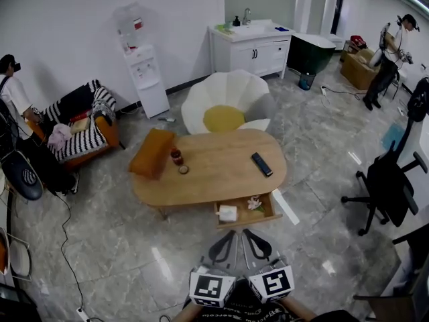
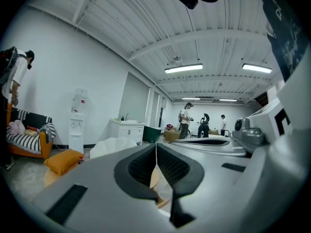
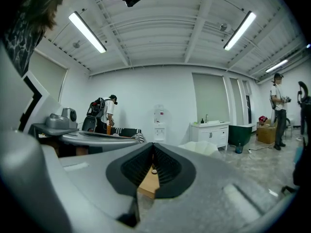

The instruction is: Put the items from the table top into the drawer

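Left tongs and right tongs both closed and empty, side by side short of the desk, remote, cup and small round item on the desk top, drawer open at the near edge.

Matt pale wood table top at centre, glossy marbled stone floor, orange cloth cushion, matt black plastic remote, ribbed dark pads on grey plastic left gripper.
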### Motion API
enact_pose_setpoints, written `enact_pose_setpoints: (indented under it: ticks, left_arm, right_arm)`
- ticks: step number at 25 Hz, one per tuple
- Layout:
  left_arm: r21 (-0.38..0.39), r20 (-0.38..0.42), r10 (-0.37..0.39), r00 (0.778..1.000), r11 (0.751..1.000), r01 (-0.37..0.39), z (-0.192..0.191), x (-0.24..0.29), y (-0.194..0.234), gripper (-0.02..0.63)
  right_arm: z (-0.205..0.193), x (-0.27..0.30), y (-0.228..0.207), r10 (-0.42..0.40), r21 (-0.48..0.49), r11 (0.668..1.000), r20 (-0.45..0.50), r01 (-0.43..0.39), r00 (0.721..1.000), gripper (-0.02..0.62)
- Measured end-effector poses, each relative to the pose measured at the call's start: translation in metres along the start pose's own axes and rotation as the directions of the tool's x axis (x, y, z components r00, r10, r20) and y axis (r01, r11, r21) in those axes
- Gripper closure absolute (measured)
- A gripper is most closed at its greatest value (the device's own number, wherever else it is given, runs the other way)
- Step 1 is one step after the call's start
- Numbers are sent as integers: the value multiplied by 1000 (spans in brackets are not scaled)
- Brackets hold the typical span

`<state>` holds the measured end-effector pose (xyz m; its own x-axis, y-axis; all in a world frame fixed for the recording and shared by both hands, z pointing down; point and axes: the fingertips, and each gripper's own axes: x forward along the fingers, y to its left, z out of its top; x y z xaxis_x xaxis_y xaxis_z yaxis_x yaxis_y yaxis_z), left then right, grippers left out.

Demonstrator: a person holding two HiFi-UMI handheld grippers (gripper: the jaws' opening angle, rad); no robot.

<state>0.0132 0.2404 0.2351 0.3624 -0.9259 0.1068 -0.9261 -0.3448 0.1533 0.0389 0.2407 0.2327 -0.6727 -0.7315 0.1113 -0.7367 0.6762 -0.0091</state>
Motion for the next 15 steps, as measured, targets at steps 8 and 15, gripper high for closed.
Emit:
enact_pose_setpoints:
  ticks: [8, 15]
  left_arm:
    - [5, -6, -22, 1000, 1000, 22, 0, 18, 4, 594]
    - [-6, -12, -25, 1000, 1000, 25, 1, 35, 29, 594]
  right_arm:
    - [-5, 10, -14, -24, 12, 1000, -13, 24, 1000, 594]
    - [-2, 36, -24, -40, -3, 999, -19, 40, 999, 592]
